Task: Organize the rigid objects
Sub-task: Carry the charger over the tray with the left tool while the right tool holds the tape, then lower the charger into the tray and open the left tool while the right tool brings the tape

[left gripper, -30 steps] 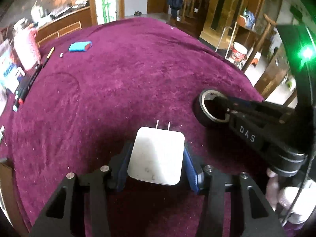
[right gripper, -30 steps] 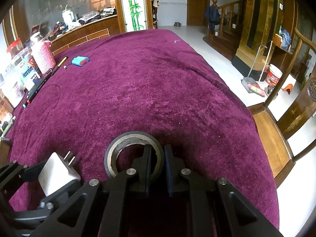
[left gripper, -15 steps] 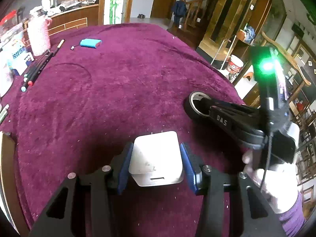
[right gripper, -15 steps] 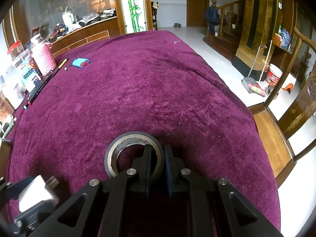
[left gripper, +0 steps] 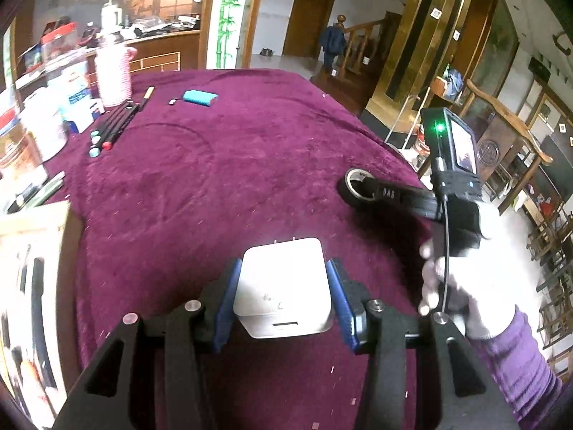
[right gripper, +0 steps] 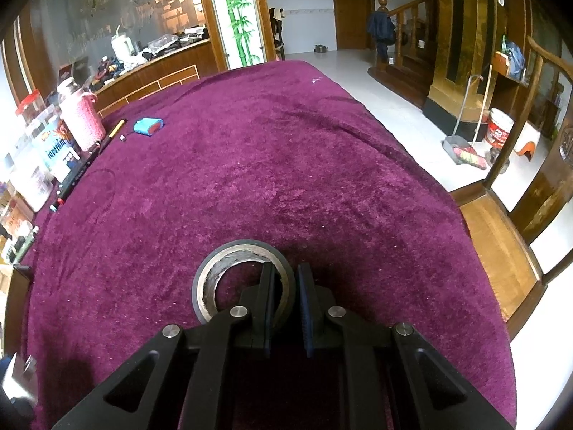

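My left gripper [left gripper: 282, 279] is shut on a white plug-in charger [left gripper: 283, 288], held above the purple tablecloth with its prongs pointing away. My right gripper [right gripper: 286, 286] is shut on the wall of a black tape roll [right gripper: 236, 263], one finger inside the ring and one outside. In the left wrist view the tape roll [left gripper: 352, 187] and the right gripper [left gripper: 372, 190] sit to the right, held by a gloved hand.
A blue case [left gripper: 200, 98], pens [left gripper: 114, 125], a pink knitted bottle [left gripper: 112, 71] and boxes [left gripper: 78, 107] line the table's far left. A white box [left gripper: 32, 286] stands at the near left edge. A wooden chair [right gripper: 519, 222] is beyond the right edge.
My left gripper has lifted and pulled back toward the near left with the charger, leaving the right wrist view. The right gripper has stayed still on the tape roll.
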`<state>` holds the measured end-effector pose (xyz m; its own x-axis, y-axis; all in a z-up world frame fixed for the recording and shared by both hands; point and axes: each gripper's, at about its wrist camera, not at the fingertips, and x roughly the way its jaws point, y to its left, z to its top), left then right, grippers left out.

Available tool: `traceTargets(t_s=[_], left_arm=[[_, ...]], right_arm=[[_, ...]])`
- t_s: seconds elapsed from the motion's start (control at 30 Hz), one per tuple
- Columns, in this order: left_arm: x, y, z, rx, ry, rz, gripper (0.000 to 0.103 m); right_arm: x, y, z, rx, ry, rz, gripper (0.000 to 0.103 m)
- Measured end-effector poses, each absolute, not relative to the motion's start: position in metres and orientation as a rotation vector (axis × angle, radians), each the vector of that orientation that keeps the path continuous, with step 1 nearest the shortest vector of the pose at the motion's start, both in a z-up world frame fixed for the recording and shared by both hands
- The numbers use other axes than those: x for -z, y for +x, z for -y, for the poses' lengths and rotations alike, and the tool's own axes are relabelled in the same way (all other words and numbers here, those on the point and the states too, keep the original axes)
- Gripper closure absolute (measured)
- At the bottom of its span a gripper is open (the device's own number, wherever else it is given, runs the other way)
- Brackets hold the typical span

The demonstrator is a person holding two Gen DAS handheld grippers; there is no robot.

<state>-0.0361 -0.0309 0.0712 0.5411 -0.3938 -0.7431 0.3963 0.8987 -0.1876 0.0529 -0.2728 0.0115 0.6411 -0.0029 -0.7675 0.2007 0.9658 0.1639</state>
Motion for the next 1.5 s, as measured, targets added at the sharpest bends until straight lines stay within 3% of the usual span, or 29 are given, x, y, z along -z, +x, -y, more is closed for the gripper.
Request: traceTargets(t_s=[0.77,1.5], left_arm=[[-0.102,-0.149,-0.175,0.149,-0.135,-0.720,0.056],[-0.080,-0.169,-0.246,0.033,-0.225,-0.709,0.056]], right_arm=[[-0.056,0.013,0.214,0.073,0.114,-0.762,0.090],[-0.091,-0.051,0.038,-0.173,-0.176,-0.673,0.090]])
